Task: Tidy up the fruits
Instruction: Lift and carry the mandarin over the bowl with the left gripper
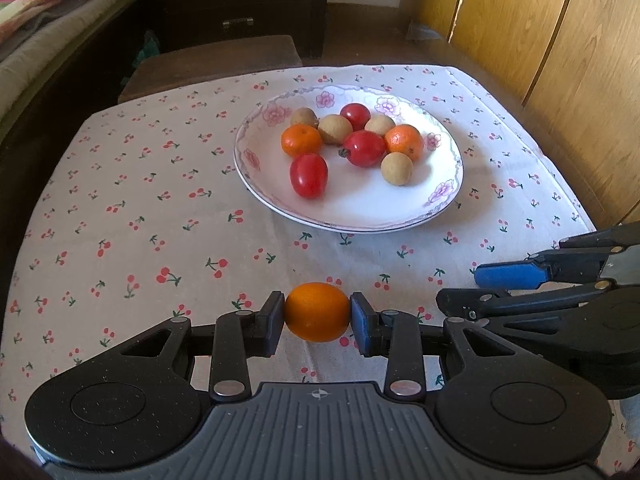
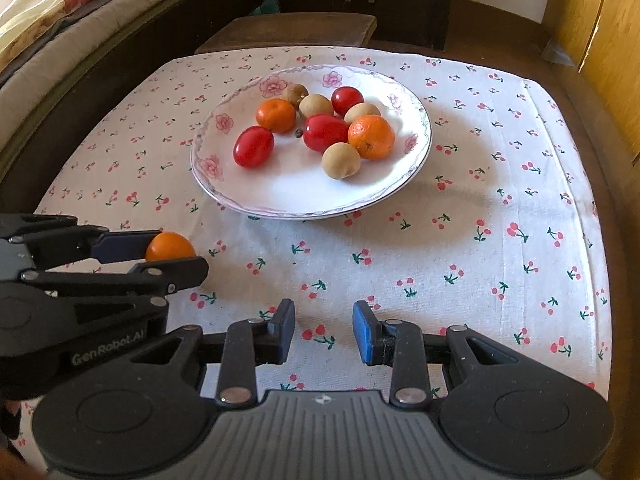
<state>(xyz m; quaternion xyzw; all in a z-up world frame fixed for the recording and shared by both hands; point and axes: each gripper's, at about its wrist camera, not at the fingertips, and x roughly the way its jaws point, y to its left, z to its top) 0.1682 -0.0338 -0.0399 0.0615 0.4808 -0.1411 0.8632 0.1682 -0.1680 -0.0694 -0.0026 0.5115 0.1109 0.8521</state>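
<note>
Dark dresser (image 1: 244, 0), wooden wardrobe (image 1: 552, 40)

Table (image 2: 624, 240) under cherry-print cloth (image 2: 460, 240), flowered plate (image 2: 304, 200) on it

Orange (image 2: 170, 246) half hidden behind the left gripper (image 2: 160, 258) (right wrist view).

left claw (image 1: 317, 322): black linkages, blue pads, silver rivets | right claw (image 2: 324, 332): same, grey ribbed base
</note>
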